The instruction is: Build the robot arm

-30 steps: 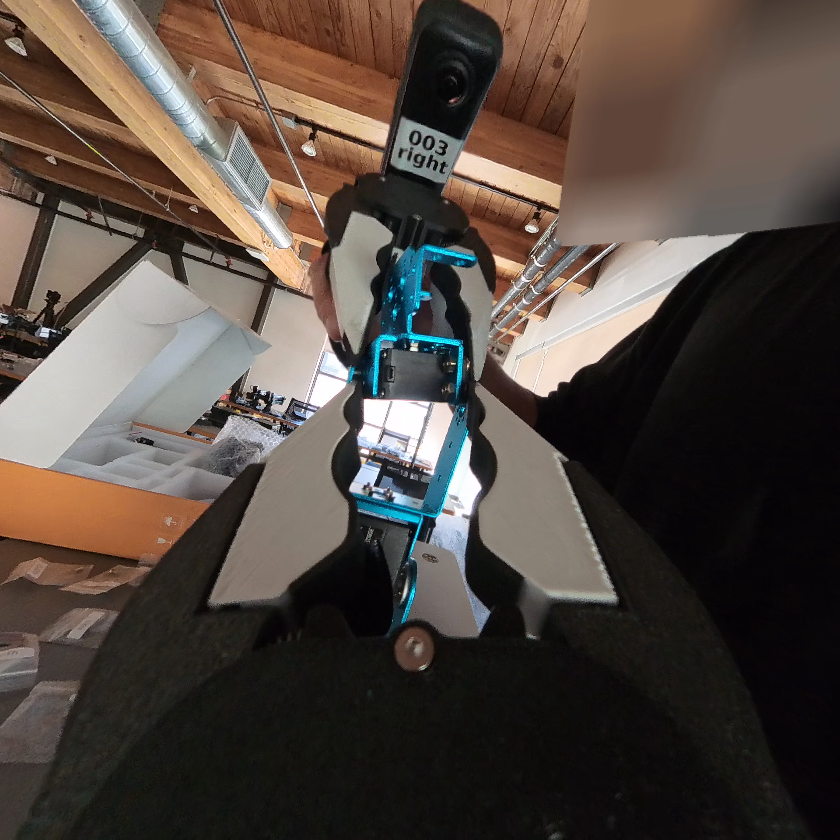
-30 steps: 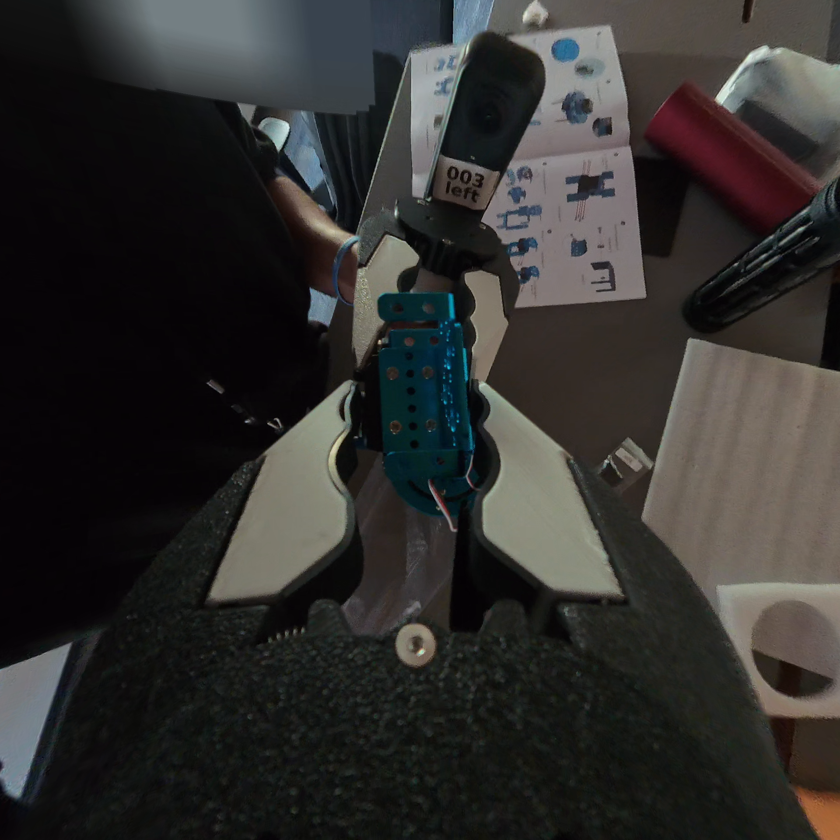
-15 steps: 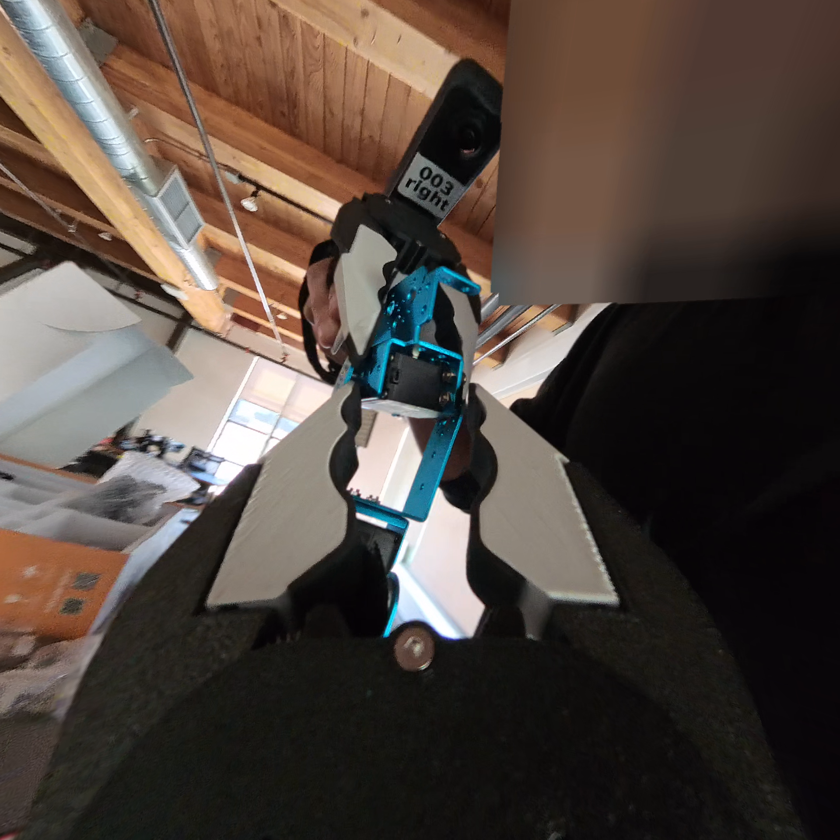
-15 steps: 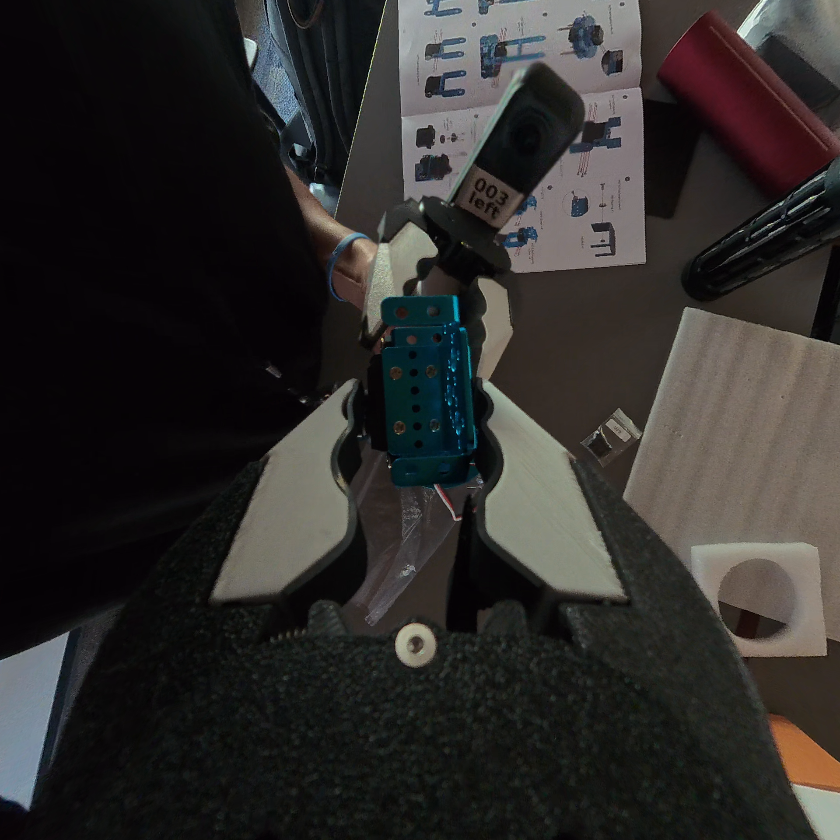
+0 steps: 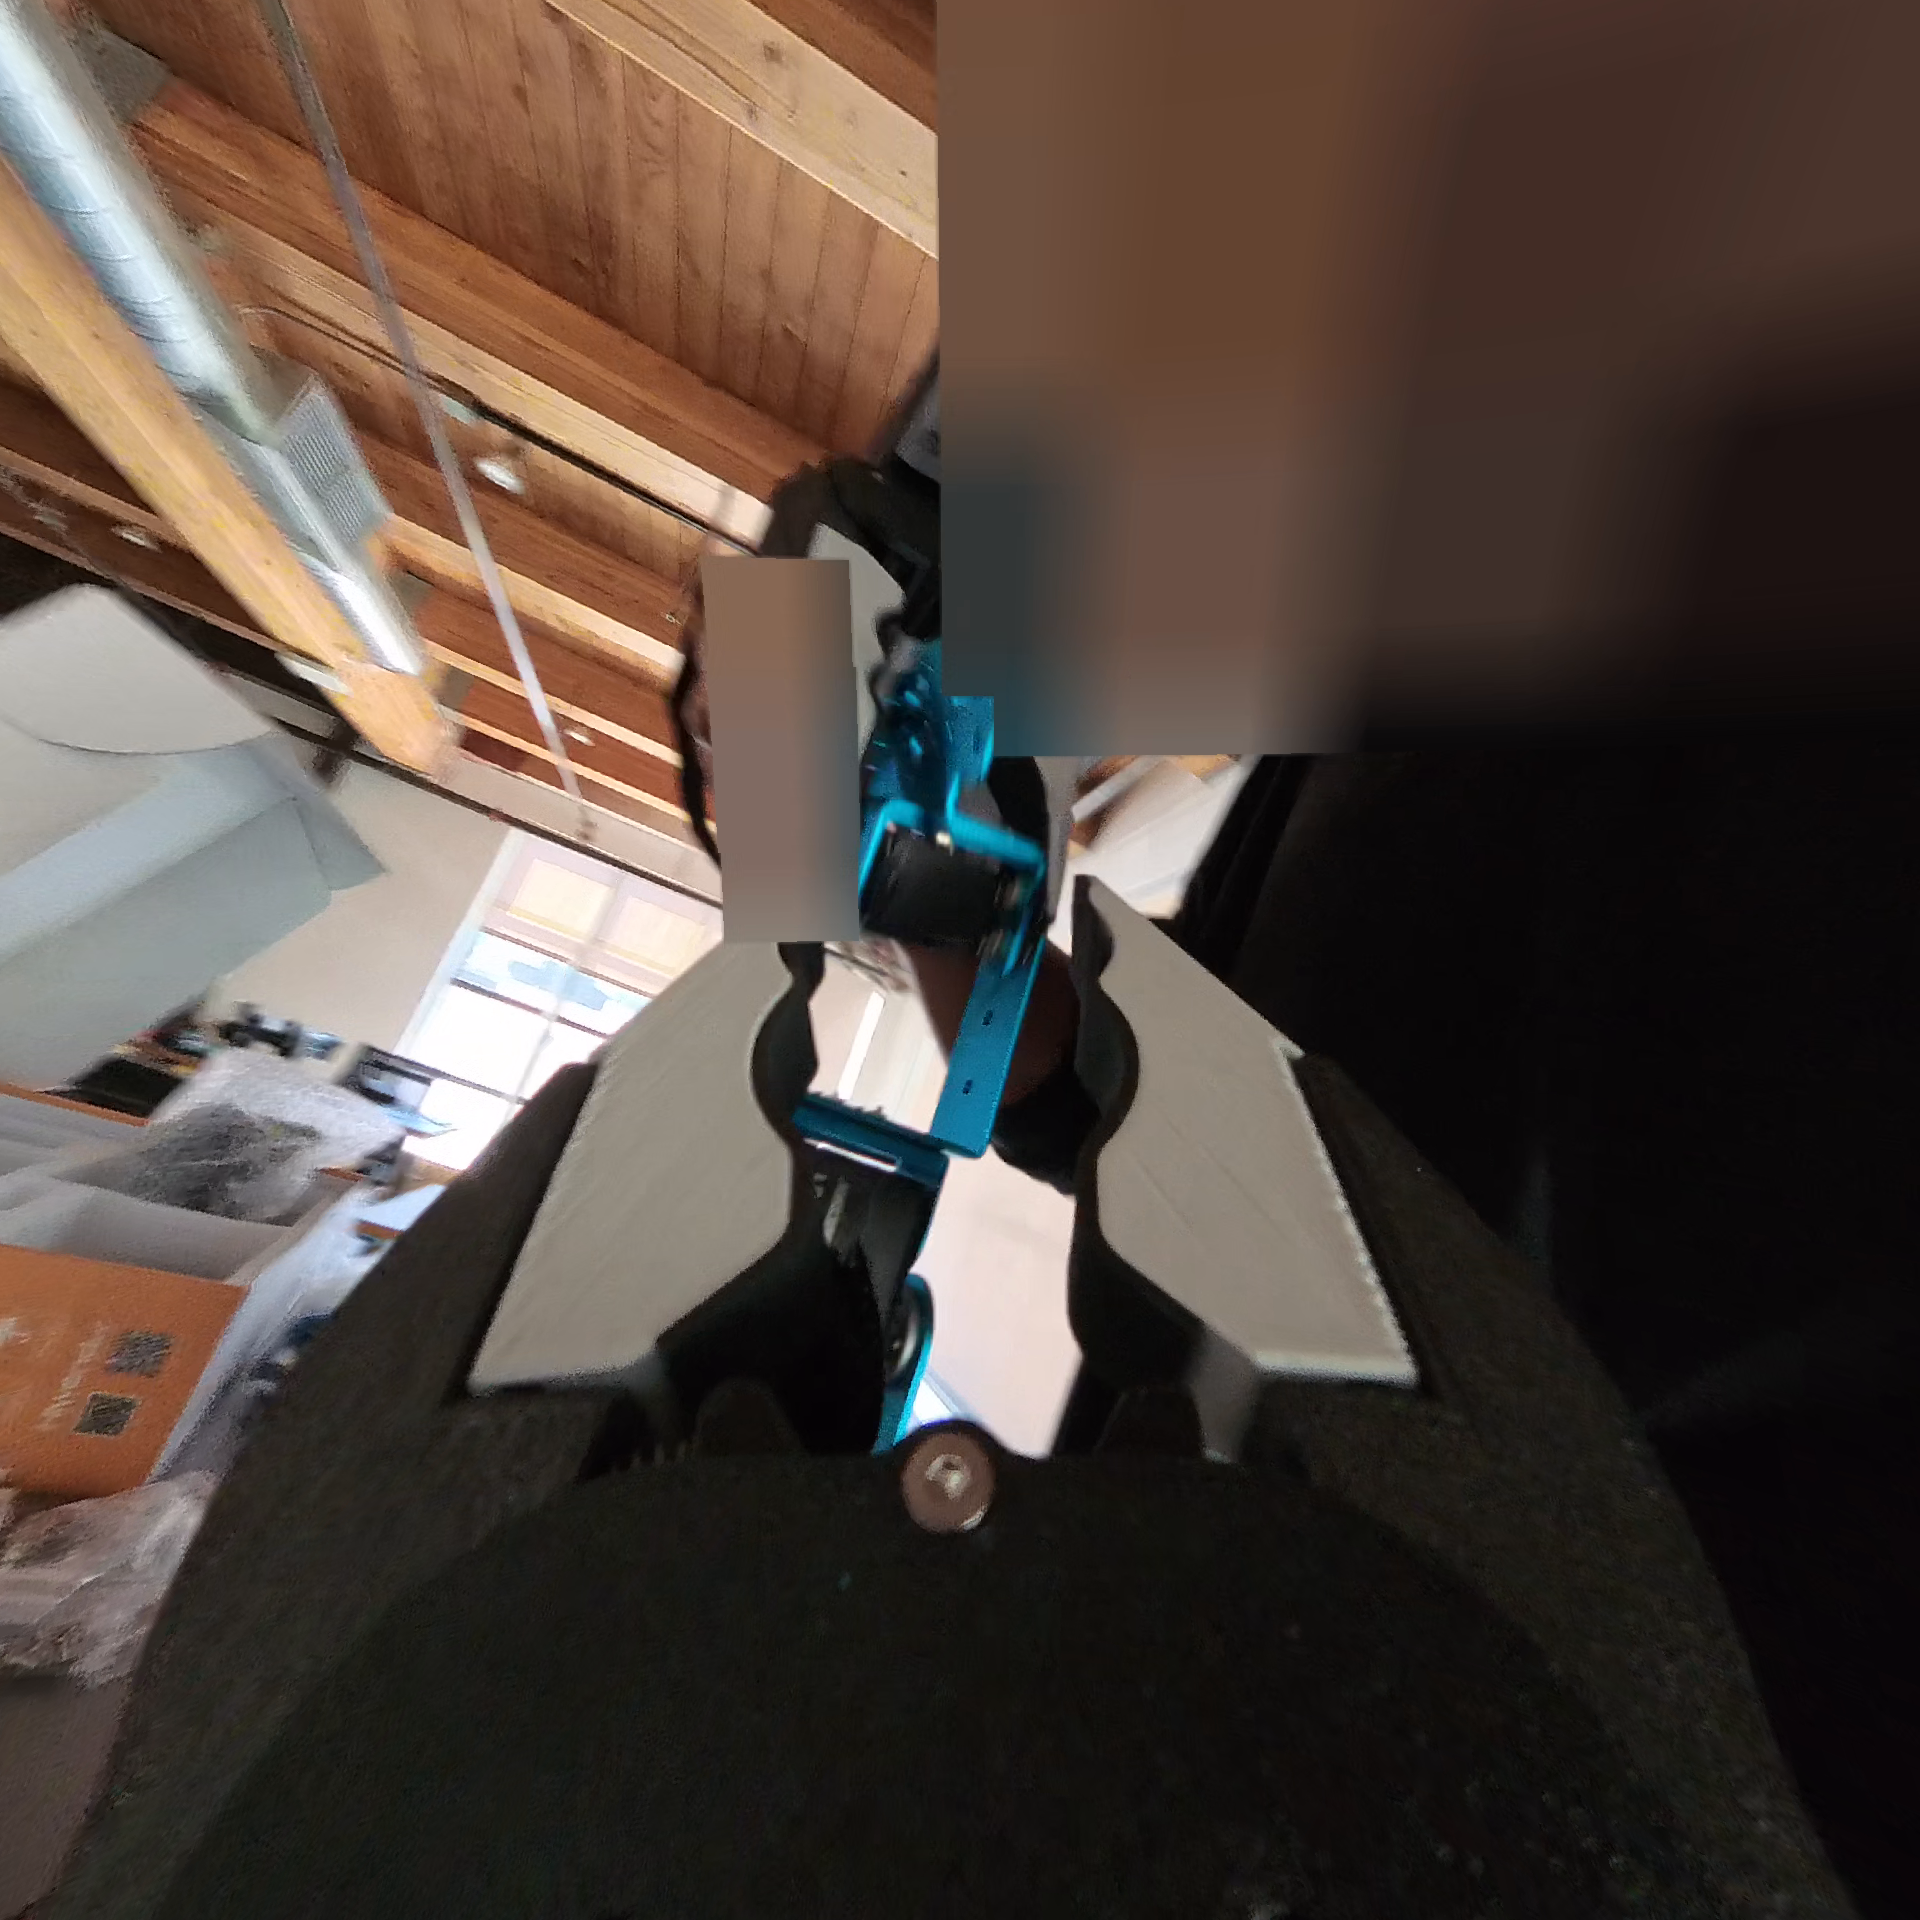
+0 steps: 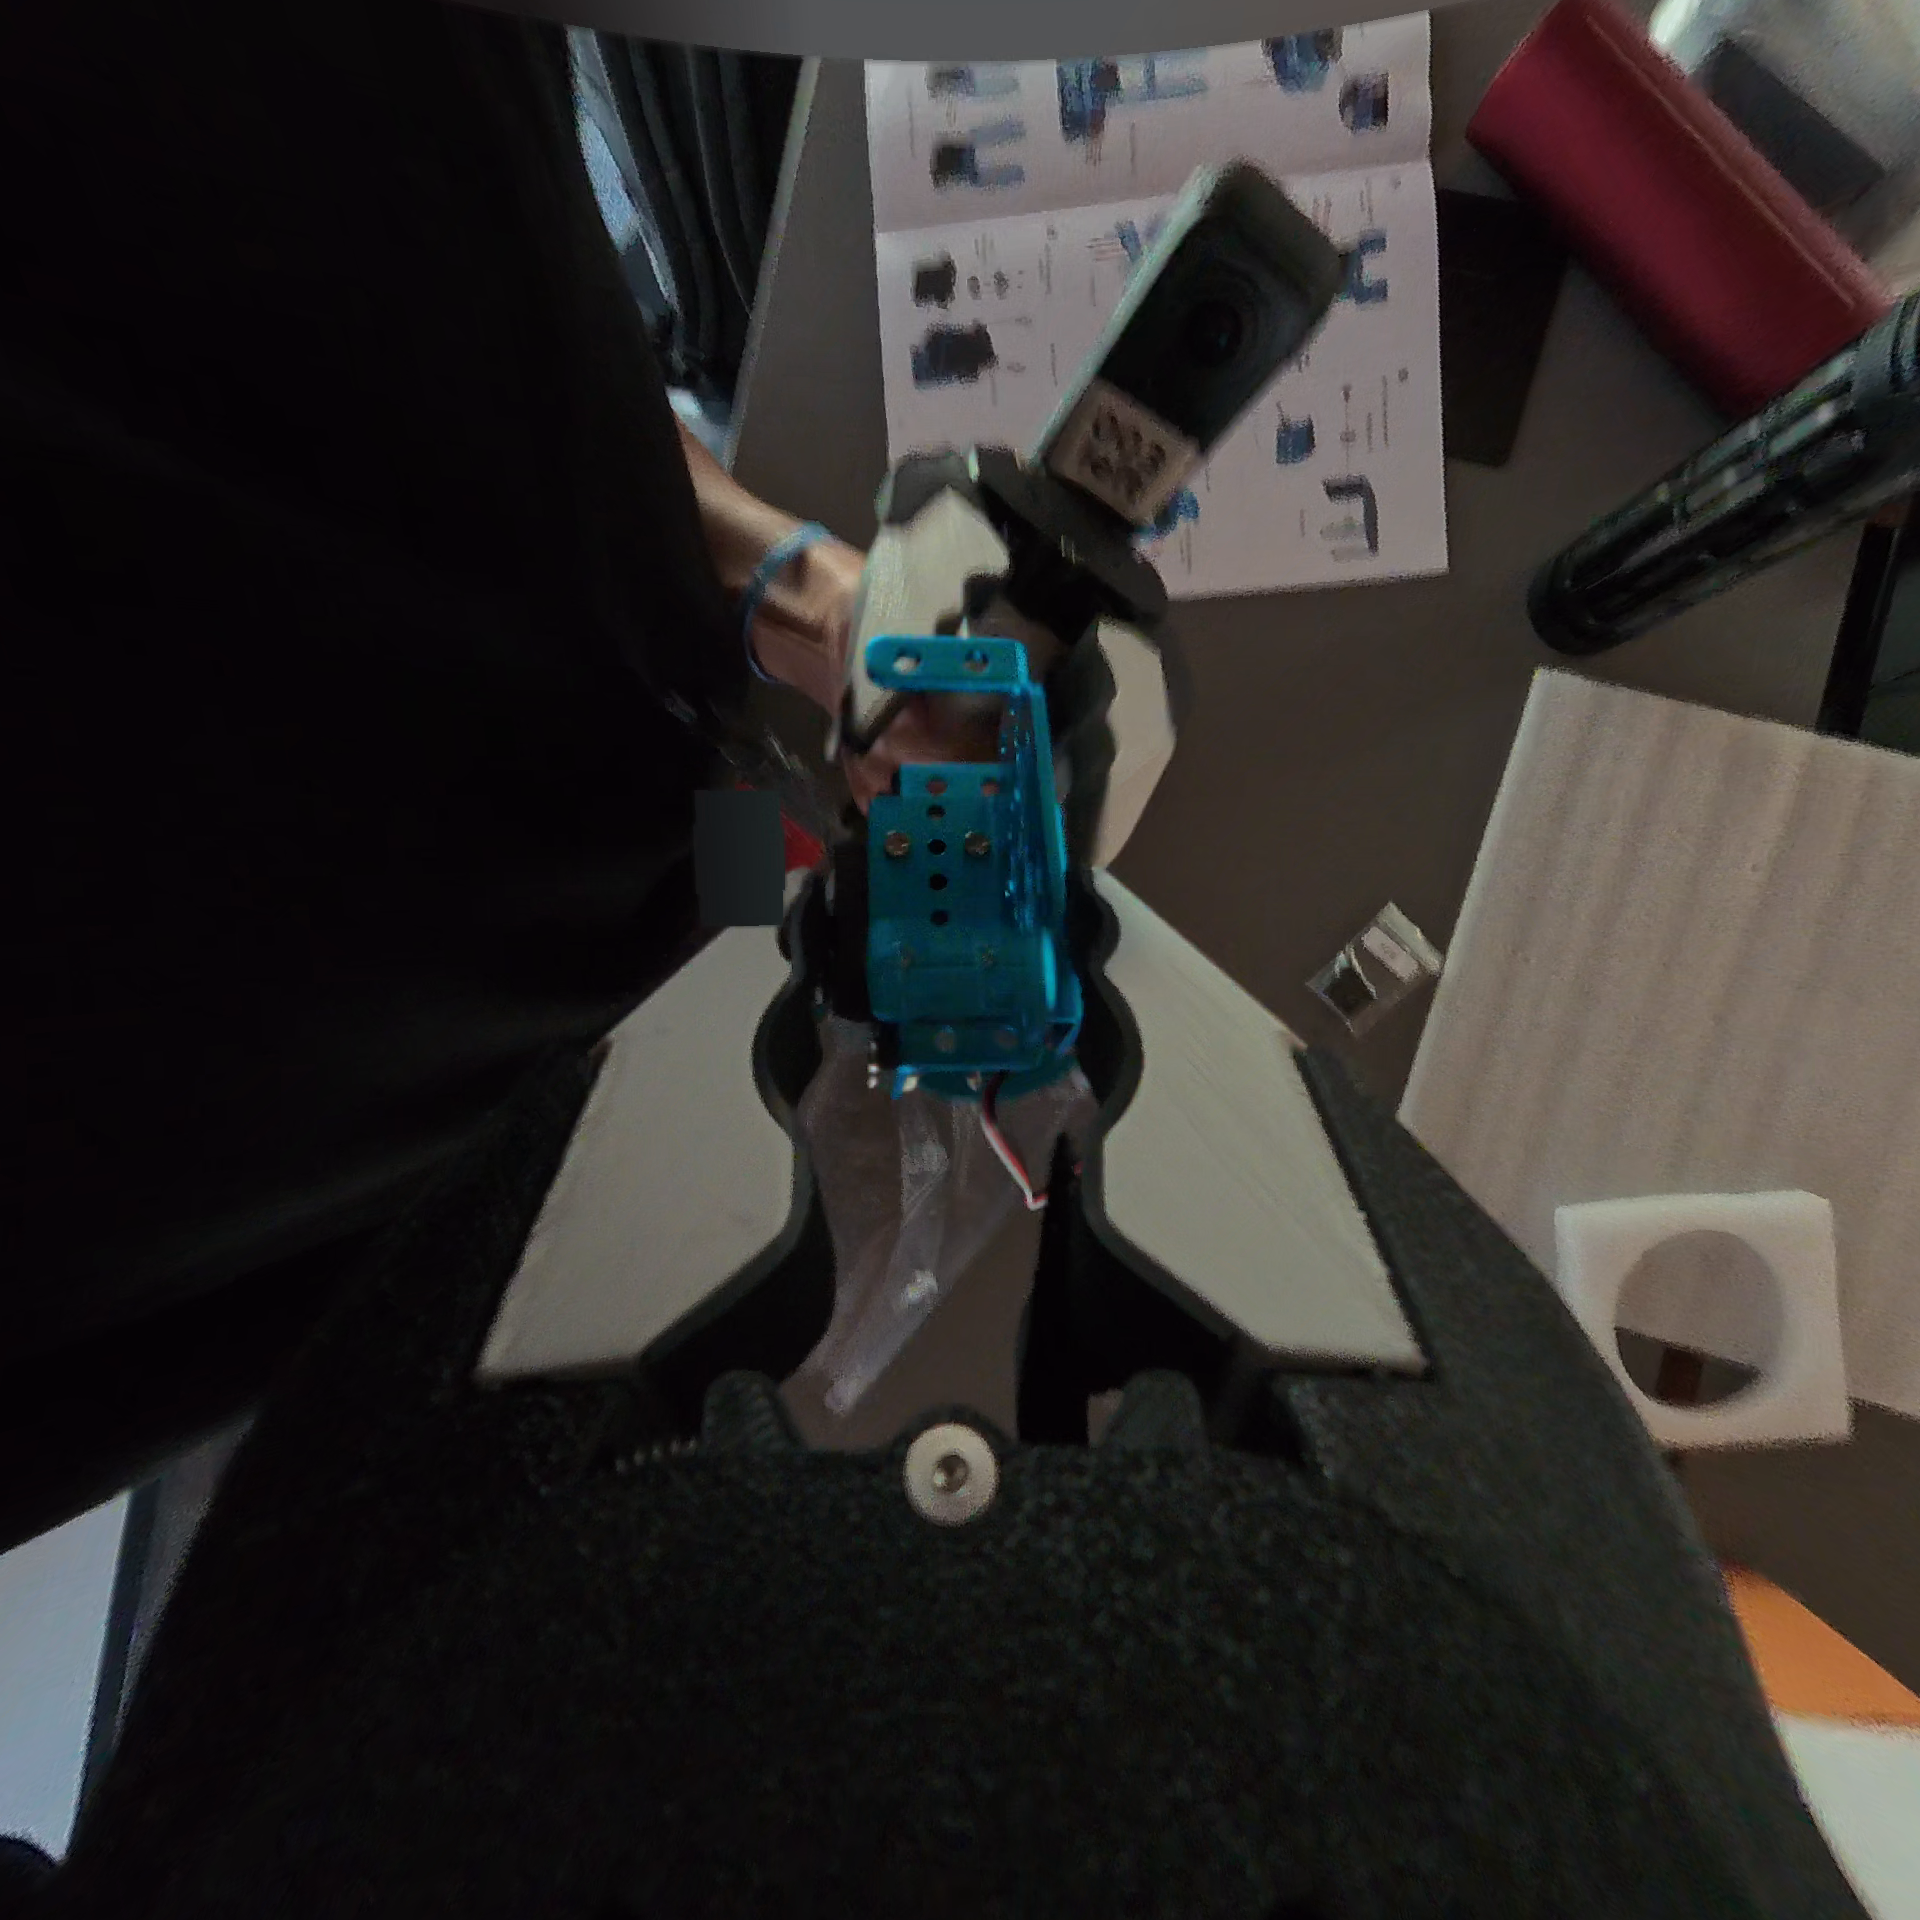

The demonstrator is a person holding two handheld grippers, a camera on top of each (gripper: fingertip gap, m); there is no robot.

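Note:
A blue metal bracket assembly [image 6: 956, 935] with a black servo is held in the air between both grippers. My right gripper [image 6: 940, 914] is shut on its servo end, above a dark table [image 6: 1299, 779]. A red-white wire [image 6: 1018, 1174] hangs from it. My left gripper [image 5: 935, 925] is shut on the other end, where a long blue bracket arm [image 5: 992, 1039] runs between its fingers. In the right wrist view the left gripper [image 6: 1023, 665] sits just beyond, tilted right, at the open U-bracket end [image 6: 935, 665]. In the left wrist view blur patches hide most of the right gripper.
On the table lie an open instruction booklet [image 6: 1153, 312], a red cylinder [image 6: 1662, 208], a black ribbed cylinder [image 6: 1745, 488], a white foam sheet [image 6: 1662, 935], a foam block with a round hole [image 6: 1704, 1320] and a small parts bag [image 6: 1371, 966]. An orange box [image 5: 104, 1351] stands left. Only a small space, under 4 cm, lies between the two pairs of fingers.
The bracket arm has swung out from the servo body, so the assembly is longer. The left gripper has tilted further right and its view has swung toward the ceiling. Both grips are unchanged.

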